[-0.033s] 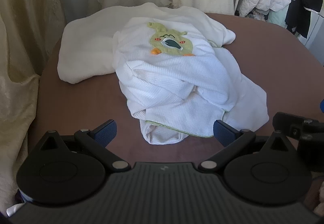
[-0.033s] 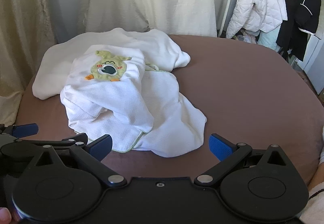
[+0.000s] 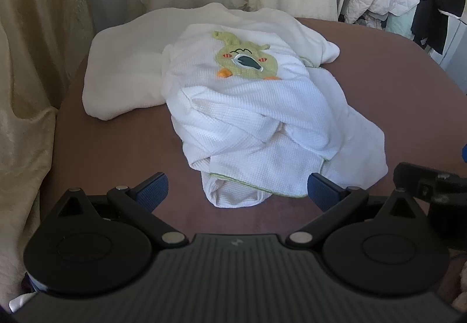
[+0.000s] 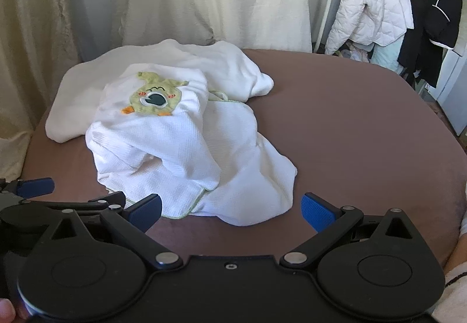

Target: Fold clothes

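Both tongs, left (image 3: 237, 188) and right (image 4: 230, 207), wide open, empty, near rumpled white garment (image 3: 262, 130). Risk: pinching several bunched layers together, dragging cream garment (image 3: 131, 66) beneath.

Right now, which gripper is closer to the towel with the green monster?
Left. The left gripper sits right at the towel's near edge; the right gripper hangs slightly back, toward its right corner.

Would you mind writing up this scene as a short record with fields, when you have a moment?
surface: brown table
top garment: crumpled white waffle robe with a green cartoon patch
beneath it: cream towel, partly covered by the robe
left hand-held gripper: open, empty, short of the robe's near edge
right hand-held gripper: open, empty
folding: not yet begun
background: jackets hanging at right
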Tool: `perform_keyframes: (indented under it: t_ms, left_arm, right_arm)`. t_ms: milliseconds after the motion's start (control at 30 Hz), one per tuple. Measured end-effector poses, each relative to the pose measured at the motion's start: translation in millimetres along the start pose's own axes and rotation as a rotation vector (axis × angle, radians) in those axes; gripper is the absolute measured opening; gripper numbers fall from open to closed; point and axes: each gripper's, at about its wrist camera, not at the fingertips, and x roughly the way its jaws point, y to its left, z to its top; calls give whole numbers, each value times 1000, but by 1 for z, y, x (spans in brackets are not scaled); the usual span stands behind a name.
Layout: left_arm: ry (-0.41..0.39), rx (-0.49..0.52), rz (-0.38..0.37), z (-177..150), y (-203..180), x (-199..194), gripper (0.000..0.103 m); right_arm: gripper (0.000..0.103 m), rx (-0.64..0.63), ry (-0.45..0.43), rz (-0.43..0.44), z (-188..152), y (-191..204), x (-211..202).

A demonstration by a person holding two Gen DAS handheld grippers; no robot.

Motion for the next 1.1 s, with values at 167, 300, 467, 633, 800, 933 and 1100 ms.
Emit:
perform_keyframes:
  t_ms: [167,300,467,633,800,933,1100]
  left_arm:
    - [14,16,3,-1,-3,0,103]
    - [19,32,9,-2,-7,1,103]
    - [20,41,23,-2,-9,3,103]
    - [21,38,21,-2,-8,3,103]
    - [21,39,22,-3,-8,3,103]
    - [22,43,30,-3,-9,4,103]
    - [18,45,32,-3,-8,4,103]
  right_arm:
    - [103,-21,-7,-24,-1,1,-2]
    - [103,-35,-14,-58,-4,-1,-3]
    - [103,-52,-25,-78,-7,3,0]
    - [103,-45,-25,-67,-6,2,0]
    - [103,-45,-43,-63,-6,4,-2]
    - [103,-62,-53,-71,-6,6,-2]
    - [103,-48,-47,-56,-7,2,-2]
